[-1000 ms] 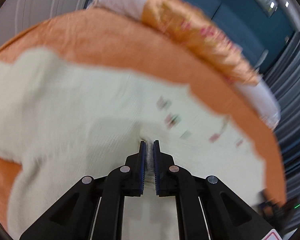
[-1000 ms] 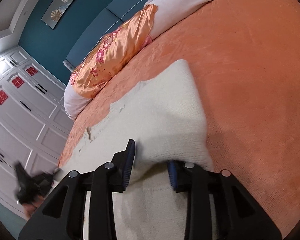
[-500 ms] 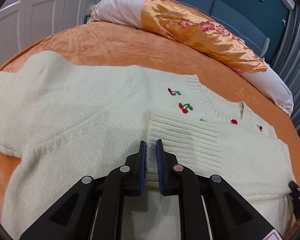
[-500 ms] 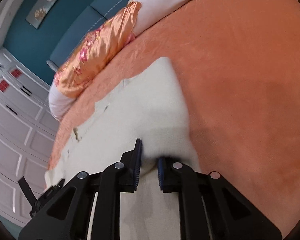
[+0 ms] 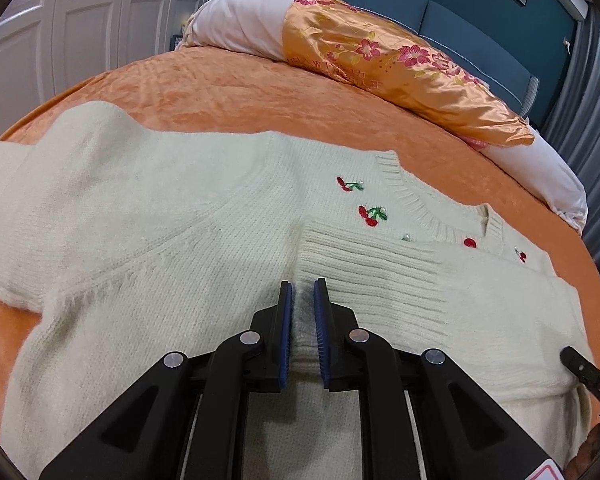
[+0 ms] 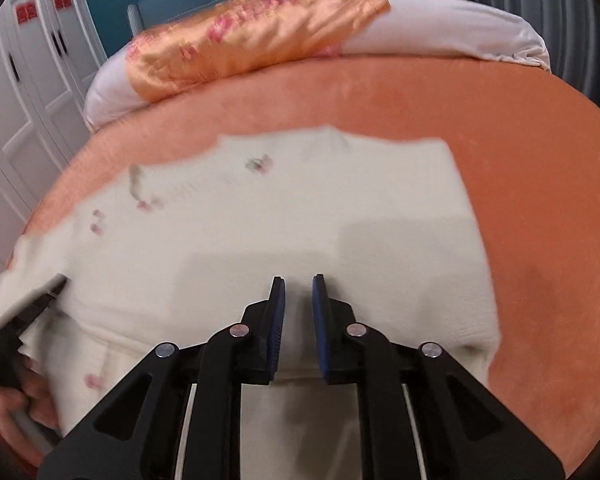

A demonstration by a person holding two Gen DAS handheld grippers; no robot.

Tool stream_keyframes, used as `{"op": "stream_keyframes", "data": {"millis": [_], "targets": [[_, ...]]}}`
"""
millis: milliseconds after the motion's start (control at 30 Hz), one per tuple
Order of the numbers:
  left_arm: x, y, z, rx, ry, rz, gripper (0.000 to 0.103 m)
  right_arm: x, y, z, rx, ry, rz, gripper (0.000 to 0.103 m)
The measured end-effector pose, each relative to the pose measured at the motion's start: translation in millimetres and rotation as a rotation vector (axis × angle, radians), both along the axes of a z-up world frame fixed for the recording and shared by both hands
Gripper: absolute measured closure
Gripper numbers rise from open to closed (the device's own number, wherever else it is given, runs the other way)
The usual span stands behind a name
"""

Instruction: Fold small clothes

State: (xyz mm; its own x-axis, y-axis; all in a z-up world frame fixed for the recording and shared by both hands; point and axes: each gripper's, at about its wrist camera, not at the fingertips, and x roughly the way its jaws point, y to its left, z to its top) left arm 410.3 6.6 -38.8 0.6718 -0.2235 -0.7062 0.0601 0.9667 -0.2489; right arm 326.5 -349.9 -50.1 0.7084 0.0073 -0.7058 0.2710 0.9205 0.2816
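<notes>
We see a wide bed (image 5: 236, 92) under an orange cover, with a long bolster pillow (image 5: 384, 52) in orange flowered satin across its far side, toward twelve o'clock. White wardrobe doors (image 5: 60, 20) stand at about ten o'clock.

On the bed lies the task's garment, a cream knitted cardigan (image 5: 148, 216) with embroidered cherries (image 5: 370, 215) near its ribbed neckline. One sleeve is already folded across the chest, its ribbed cuff (image 5: 364, 276) at about one o'clock from the left claw (image 5: 303, 292).

The left claw has its blue pads nearly pressed together, with a thin ridge of knit between them near the hem. The right claw (image 6: 298, 288) is closing, and cream fabric sits between its pads; that view is blurred, so we cannot tell how firmly it grips.

Risks, as we judge them, largest first. If both claws lift the hem unevenly, the whole fold could skew and the body land crooked. The folded sleeve lies loose, so a quick pull could slide it off the chest. The left claw's thin pinch could slip out of the fluffy knit. The orange cover might get caught along with the cardigan.
</notes>
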Motion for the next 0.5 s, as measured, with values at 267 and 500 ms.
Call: {"op": "stream_keyframes", "data": {"millis": [267, 500], "targets": [[1.1, 3.4, -1.5, -0.033, -0.002, -0.002, 0.09, -34.3, -29.8, 3.8, -0.114, 0.016, -0.102, 0.103], [-6.6, 15.8, 2.1, -0.08, 0.001, 0.004, 0.087, -29.6, -21.6, -8.0, -0.164, 0.022, -0.113, 0.103]]}}
